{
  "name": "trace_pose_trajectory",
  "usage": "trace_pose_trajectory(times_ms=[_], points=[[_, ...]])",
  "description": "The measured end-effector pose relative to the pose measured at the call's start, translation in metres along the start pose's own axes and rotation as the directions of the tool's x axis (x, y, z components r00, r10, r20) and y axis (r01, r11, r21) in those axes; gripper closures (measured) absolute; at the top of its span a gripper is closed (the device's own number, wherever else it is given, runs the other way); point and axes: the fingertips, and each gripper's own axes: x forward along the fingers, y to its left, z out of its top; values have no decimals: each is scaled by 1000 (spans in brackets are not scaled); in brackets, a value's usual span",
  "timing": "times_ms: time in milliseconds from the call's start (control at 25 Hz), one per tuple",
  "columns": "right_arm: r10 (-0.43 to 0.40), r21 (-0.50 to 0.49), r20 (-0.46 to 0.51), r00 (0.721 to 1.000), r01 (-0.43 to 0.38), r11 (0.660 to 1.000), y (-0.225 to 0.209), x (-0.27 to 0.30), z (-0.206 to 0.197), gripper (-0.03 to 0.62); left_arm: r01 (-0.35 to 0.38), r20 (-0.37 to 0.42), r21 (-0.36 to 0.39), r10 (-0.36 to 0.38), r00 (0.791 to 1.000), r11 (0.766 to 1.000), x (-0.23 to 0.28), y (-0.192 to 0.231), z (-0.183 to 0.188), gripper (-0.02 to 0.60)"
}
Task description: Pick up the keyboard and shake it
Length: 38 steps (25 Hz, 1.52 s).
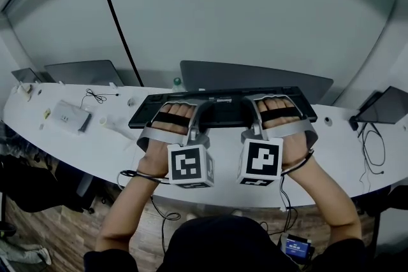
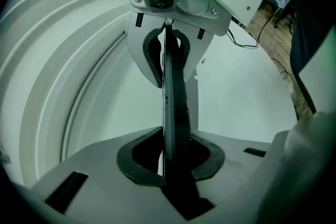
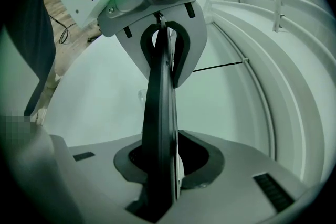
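Status: grasp made, shake not yet done. The left gripper has its fingers closed on the near edge of the keyboard, on the keyboard's left half. The right gripper clamps the same edge on the keyboard's right half. The keyboard lies level over the bench; clearance beneath the keyboard cannot be confirmed. Remaining: lift, then shake.

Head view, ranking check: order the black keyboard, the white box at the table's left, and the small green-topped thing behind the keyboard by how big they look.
1. keyboard, largest by far
2. white box
3. green-topped thing, smallest; it sits farther back, so its true size is unsure
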Motion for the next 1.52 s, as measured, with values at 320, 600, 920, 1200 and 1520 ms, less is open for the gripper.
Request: trace_pose_trajectory(times_ms=[320, 600, 920, 1200, 1520], points=[[-27, -29, 3, 1000, 27, 999, 1, 2, -1, 440, 26, -15, -42, -27, 1000, 999, 3, -8, -2, 492], [-85, -53, 44, 995, 88, 995, -5, -12, 12, 421, 14, -45, -68, -17, 999, 998, 1, -7, -10, 492], [-109, -55, 48, 993, 111, 992, -21, -13, 9, 419, 7, -64, -110, -14, 998, 994, 10, 3, -28, 492], [-124, -13, 72, 990, 125, 992, -21, -27, 5, 420, -2, -86, -143, -10, 996, 990, 11, -1, -36, 492], [-210, 127, 172, 962, 190, 974, -44, -45, 11, 421, -32, -118, -217, 6, 993, 976, 18, 5, -60, 492]])
